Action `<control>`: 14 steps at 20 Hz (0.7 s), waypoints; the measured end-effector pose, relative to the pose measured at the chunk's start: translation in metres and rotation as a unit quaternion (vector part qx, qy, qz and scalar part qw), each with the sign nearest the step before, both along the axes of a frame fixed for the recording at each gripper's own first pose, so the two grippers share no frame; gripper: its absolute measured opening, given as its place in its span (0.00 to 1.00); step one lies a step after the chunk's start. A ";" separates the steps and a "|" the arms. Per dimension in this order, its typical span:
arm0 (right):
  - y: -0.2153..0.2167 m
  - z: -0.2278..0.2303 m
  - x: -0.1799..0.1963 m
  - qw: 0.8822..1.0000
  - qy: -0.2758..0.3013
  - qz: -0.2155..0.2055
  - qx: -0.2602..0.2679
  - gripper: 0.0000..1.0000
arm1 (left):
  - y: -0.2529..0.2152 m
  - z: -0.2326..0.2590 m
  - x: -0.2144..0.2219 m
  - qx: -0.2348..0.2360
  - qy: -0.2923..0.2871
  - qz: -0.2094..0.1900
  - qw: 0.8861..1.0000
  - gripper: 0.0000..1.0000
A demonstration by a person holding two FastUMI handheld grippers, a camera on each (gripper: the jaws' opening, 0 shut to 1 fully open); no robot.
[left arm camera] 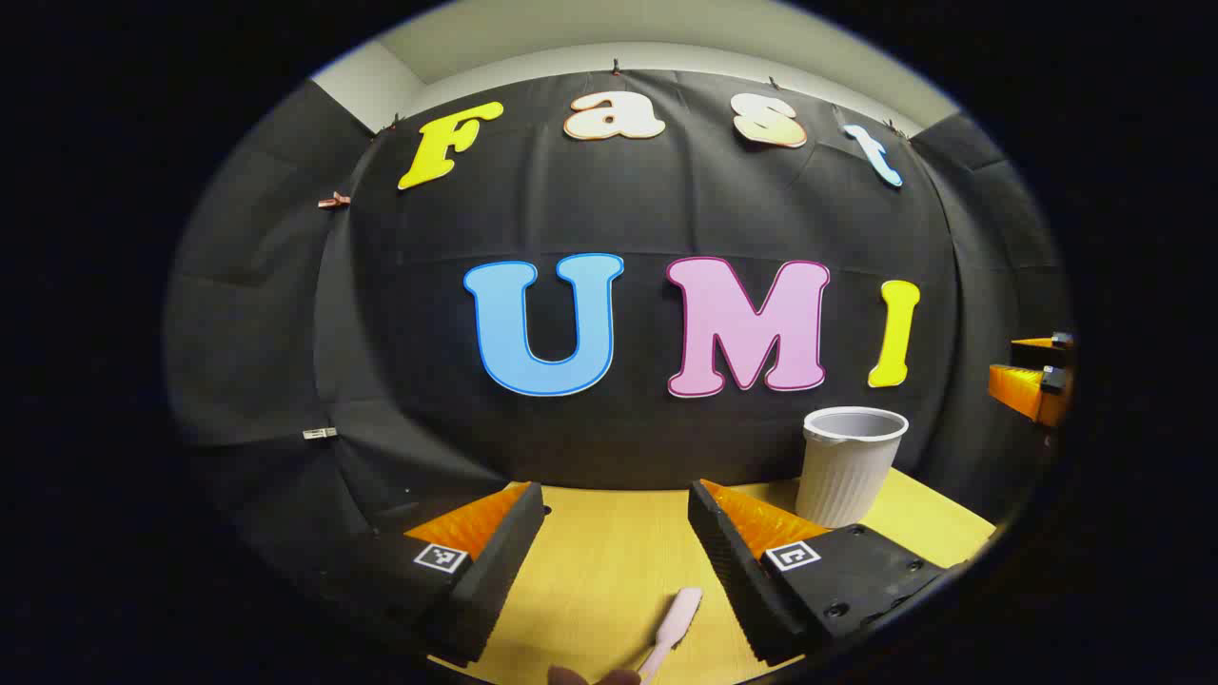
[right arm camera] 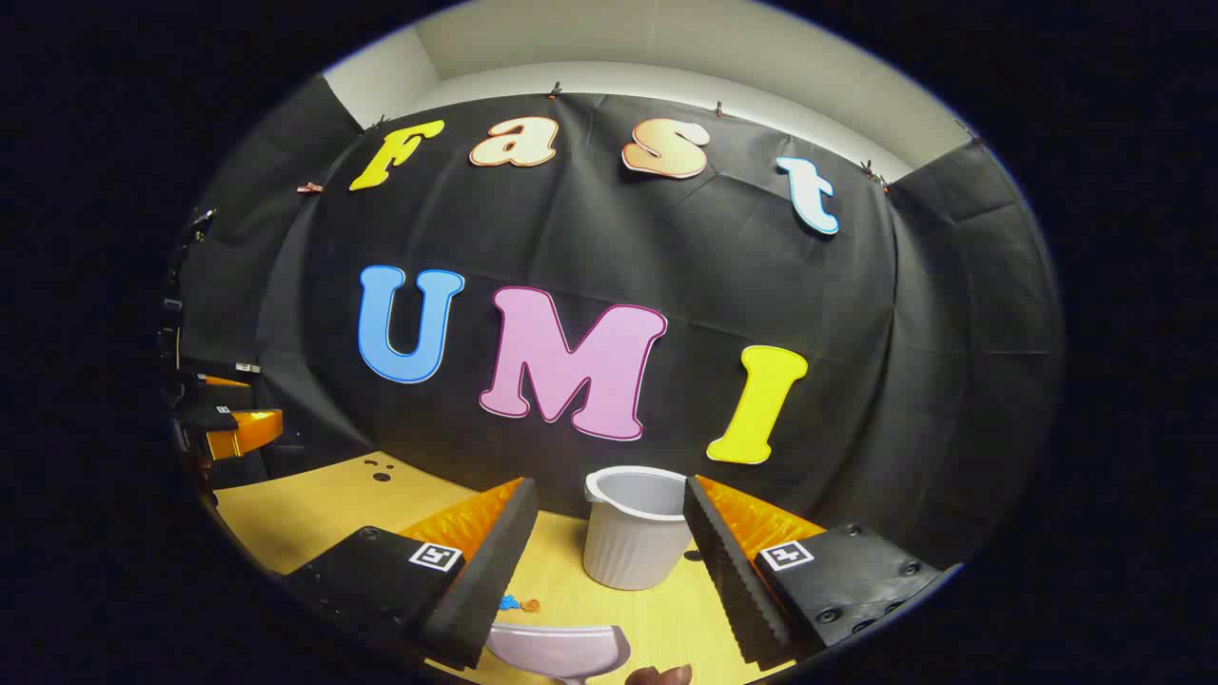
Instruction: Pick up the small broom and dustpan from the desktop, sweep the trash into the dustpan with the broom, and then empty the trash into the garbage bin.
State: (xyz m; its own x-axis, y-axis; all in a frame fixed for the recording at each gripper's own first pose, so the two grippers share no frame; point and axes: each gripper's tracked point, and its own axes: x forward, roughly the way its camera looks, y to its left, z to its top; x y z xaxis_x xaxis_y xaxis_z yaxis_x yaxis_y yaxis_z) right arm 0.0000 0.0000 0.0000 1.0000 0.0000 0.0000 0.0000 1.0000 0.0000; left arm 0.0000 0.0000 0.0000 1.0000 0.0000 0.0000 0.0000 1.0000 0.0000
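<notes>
My left gripper stands open above the wooden desktop. Below and between its fingers lies a slim pink handle; whether it belongs to the broom or the dustpan I cannot tell. My right gripper is open too, with nothing held. A pale dustpan lies on the desk just beneath it, and small blue and orange trash bits lie beside the pan. The ribbed grey garbage bin stands upright straight ahead; in the left gripper view the bin is to the right.
The black cloth wall closes the desk at the back and sides. The right gripper shows at the far right edge of the left gripper view, and the left gripper at the far left of the right gripper view. Small dark holes mark the desktop.
</notes>
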 end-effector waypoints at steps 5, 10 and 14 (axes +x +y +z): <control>-0.009 -0.015 0.001 1.000 0.014 -0.014 0.002 0.97 | -0.004 -0.004 0.012 0.001 -0.004 -0.004 1.000 0.98; -0.012 -0.030 -0.010 0.999 0.037 0.000 -0.003 0.98 | -0.007 -0.019 0.023 -0.003 0.011 -0.011 1.000 0.98; -0.007 -0.057 -0.023 0.996 0.081 0.038 0.014 0.97 | -0.010 -0.027 0.028 0.011 0.018 -0.010 1.000 0.98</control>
State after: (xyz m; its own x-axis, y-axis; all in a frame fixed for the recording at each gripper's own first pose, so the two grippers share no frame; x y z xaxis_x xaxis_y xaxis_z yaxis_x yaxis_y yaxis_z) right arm -0.0226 -0.0069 -0.0569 0.9838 0.0785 -0.1612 -0.0740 0.9967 0.0338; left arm 0.0280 -0.0098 -0.0271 0.9992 -0.0187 -0.0357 0.0195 0.9996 0.0222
